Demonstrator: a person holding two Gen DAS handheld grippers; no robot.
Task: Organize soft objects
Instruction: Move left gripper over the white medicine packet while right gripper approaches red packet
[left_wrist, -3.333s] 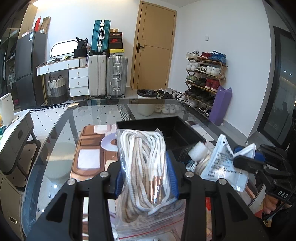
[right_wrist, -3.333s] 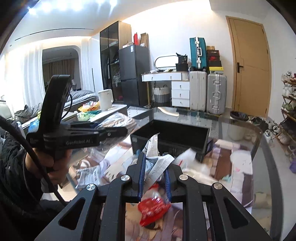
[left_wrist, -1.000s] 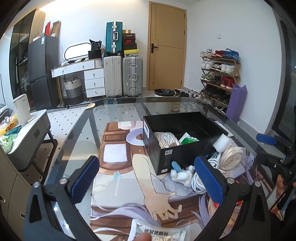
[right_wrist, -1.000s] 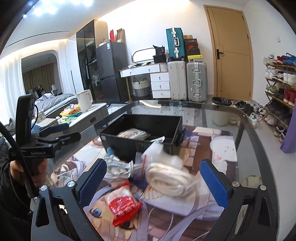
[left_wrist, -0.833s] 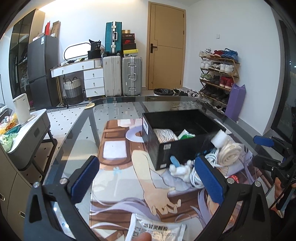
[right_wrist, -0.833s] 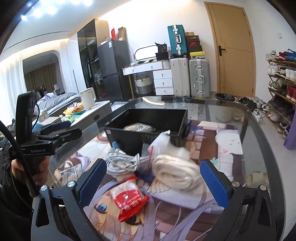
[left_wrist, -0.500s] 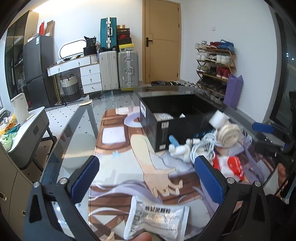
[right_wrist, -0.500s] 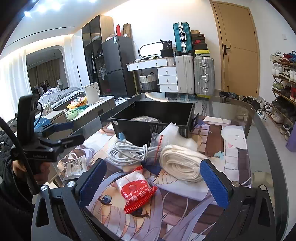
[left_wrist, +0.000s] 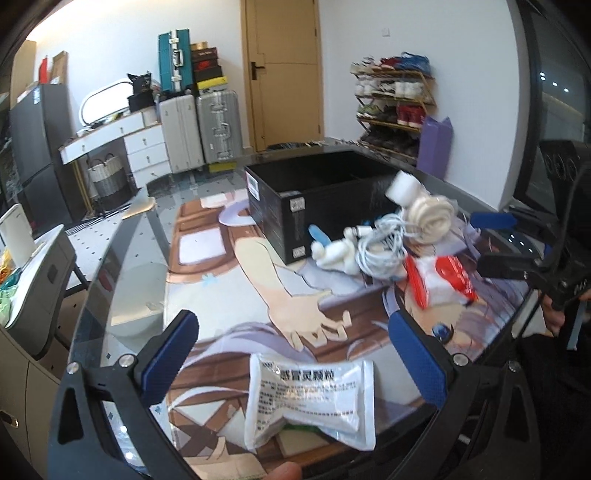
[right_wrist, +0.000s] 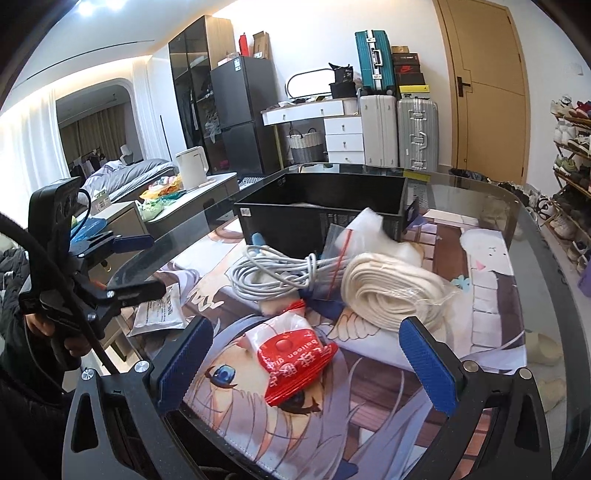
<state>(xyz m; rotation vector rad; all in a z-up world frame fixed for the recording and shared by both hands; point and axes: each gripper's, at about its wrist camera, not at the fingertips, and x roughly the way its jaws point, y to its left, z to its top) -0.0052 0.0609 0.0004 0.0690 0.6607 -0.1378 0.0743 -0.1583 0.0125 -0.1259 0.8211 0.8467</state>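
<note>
**Both jaws wide, soft clutter heaped beside the black bin**

Glass tabletop (right_wrist: 535, 229) spread with a printed cartoon mat (right_wrist: 369, 406). Black bin (right_wrist: 321, 210) standing on the mat toward the far side, open at the top, contents barely visible over the rim (possibly something pale inside, hard to say). Heaped just against its near wall: a bagged coil of cream rope (right_wrist: 395, 291), a bundle of white cable (right_wrist: 273, 273) touching it on the left, and a clear zip bag (right_wrist: 365, 232) with a red strip leaning on the bin. Nearer the right wrist camera, a red balloon packet (right_wrist: 295, 354) lying flat on the mat, just in front of the cable. Off to the left edge of the mat, well apart from the heap, a white sachet (left_wrist: 310, 398) with printed text, flat on the mat.

Left hand-held gripper (left_wrist: 295, 354) hovering low over that sachet, blue pads spread wide to either side of it, nothing clamped. Right hand-held gripper (right_wrist: 306, 358) likewise gaping, pads flanking the red balloon packet without touching it. In the left wrist view, a small white plush (left_wrist: 332, 251) with a blue part, resting against the bin's corner beside the cable. At the bottom edge of that view, a fingertip (left_wrist: 284, 470).
</note>
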